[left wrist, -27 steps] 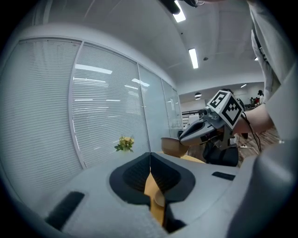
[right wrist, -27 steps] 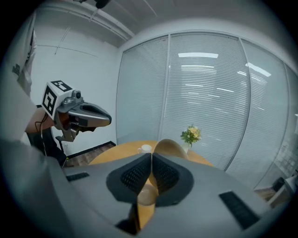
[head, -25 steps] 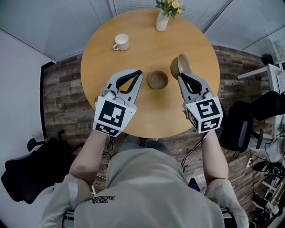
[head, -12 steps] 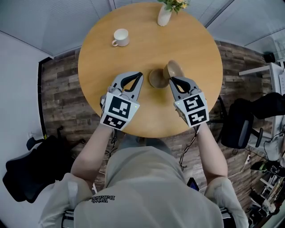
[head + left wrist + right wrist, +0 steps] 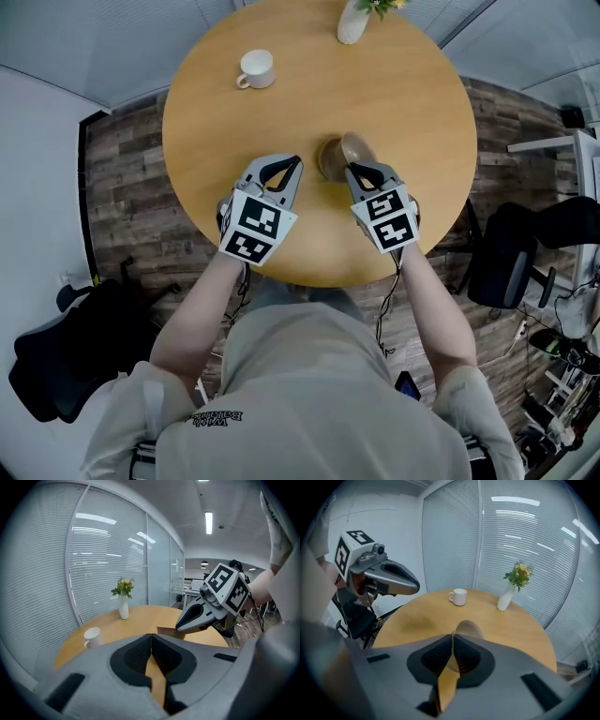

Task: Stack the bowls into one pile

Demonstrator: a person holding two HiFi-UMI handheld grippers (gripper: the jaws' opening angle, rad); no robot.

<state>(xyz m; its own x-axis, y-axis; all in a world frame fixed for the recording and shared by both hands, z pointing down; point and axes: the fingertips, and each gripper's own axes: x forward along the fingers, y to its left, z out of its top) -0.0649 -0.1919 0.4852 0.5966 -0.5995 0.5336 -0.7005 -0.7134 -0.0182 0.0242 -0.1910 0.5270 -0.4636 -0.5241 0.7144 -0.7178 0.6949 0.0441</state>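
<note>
While the right gripper [image 5: 351, 169] is clamped on the rim of a tan bowl [image 5: 360, 147], that bowl hangs tilted, overlapping the right side of a second bowl [image 5: 329, 160]. The second bowl sits upright near the middle of the round wooden worktop [image 5: 412, 103]. Can't tell if the two bowls touch. The right gripper view shows the jaws pinched on the bowl wall, with the bowl sticking out past the tips. The left gripper [image 5: 295, 160] is closed with nothing in it, its jaws pressed together in the left gripper view. It hovers just left of the second bowl. A white cup [image 5: 255, 68] stands well apart at the far left of the worktop. A white vase [image 5: 353, 21] with flowers stands at the far edge. The person's arms reach in from the near side.
</note>
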